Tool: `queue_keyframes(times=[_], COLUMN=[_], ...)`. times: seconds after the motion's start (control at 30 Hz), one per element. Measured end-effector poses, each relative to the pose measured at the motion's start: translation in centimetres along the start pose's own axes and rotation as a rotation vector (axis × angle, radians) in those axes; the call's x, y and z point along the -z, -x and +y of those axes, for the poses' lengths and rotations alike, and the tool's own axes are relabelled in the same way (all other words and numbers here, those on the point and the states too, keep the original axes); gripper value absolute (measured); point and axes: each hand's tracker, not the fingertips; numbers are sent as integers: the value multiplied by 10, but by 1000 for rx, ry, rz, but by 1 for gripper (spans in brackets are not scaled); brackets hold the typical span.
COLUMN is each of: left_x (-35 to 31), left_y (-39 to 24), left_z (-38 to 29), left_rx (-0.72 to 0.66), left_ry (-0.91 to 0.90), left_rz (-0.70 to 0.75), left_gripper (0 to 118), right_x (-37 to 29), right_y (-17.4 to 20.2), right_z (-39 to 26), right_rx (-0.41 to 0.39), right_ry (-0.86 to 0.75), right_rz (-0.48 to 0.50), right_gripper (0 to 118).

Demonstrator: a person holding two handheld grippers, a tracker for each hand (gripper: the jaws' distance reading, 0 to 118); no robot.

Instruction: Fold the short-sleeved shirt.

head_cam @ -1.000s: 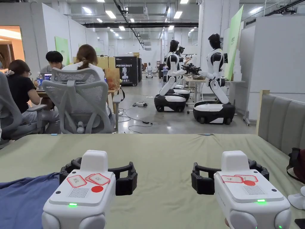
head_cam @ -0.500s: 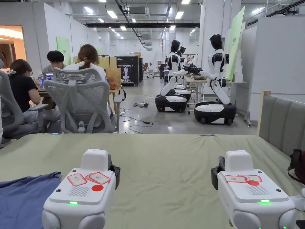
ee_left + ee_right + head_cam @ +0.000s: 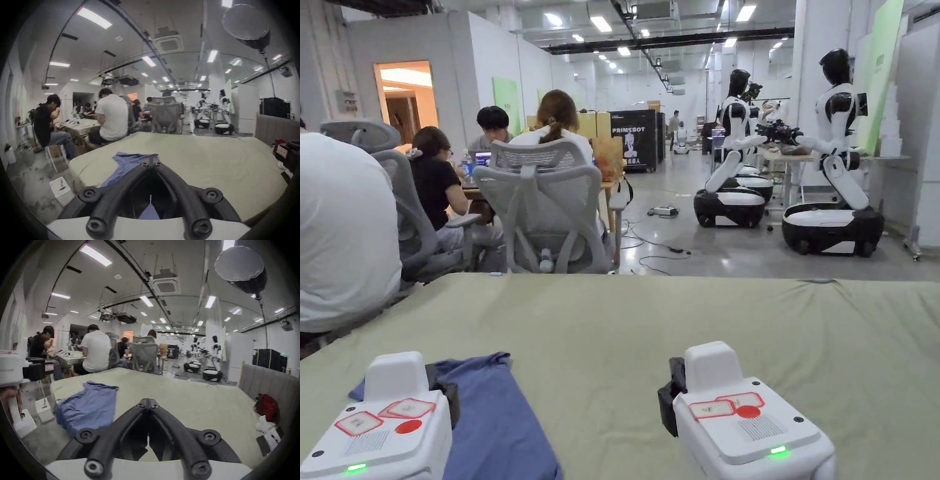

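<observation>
Jaws clenched on both grippers, left gripper over shirt, right gripper beside it. Shirt's soft, limp; prob. pinch hem corners.

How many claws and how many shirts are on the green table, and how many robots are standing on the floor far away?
Claws: 2, left claw and right claw
Blue shirts: 1
Standing robots: 2, one and another
Total: 5
</observation>
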Motion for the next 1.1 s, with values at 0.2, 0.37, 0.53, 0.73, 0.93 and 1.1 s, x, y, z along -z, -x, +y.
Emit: queue_keyframes(times=[0.2, 0.37, 0.53, 0.73, 0.93, 1.1], left_x=[37, 121, 238, 365, 436, 469], left_y=[14, 13, 7, -4, -20, -27], left_z=[-9, -23, -46, -68, -104, -154], left_rx=[7, 35, 22, 19, -4, 138], left_ry=[81, 374, 679, 842, 861, 925], left_rz=[22, -121, -251, -252, -295, -279], left_gripper=[0, 0, 0, 0, 105, 45], right_x=[46, 91, 141, 203, 238, 246], right_y=[15, 25, 36, 45, 41, 28], right_z=[1, 3, -1, -14, -33, -48], right_rx=[16, 4, -20, -20, -5, -10], right_ry=[32, 75, 127, 184, 227, 268], right_rz=[56, 100, 146, 181, 186, 168], right_gripper=[1, 1, 1, 1, 1, 1])
